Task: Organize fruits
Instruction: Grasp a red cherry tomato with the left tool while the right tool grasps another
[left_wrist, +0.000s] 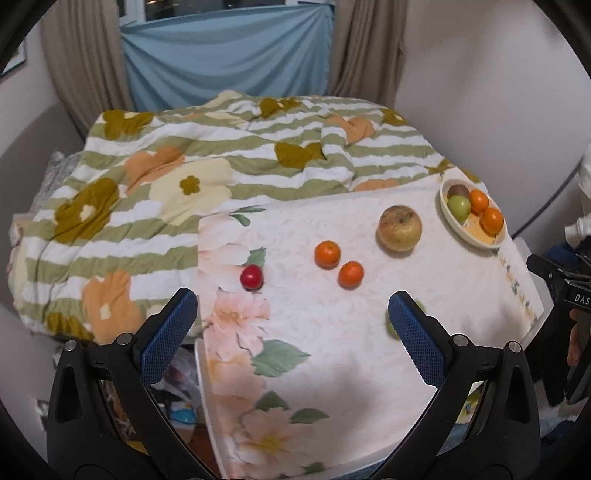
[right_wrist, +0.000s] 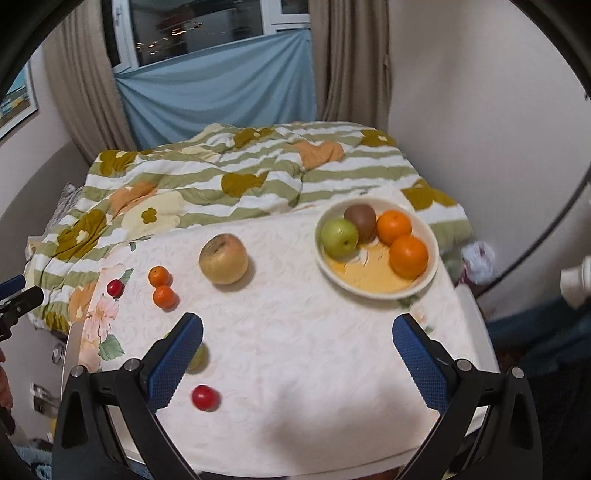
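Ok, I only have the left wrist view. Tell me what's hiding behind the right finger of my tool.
Observer: A green fruit. A finger partly covers it in the right wrist view too, so I cannot tell which kind.
Operator: Say whether anything else sits near it.
Observer: A small red fruit lies just in front of it, nearer the camera. Your view misses it.
Operator: Now report the other tool.
Observer: The right tool is open and holds nothing.
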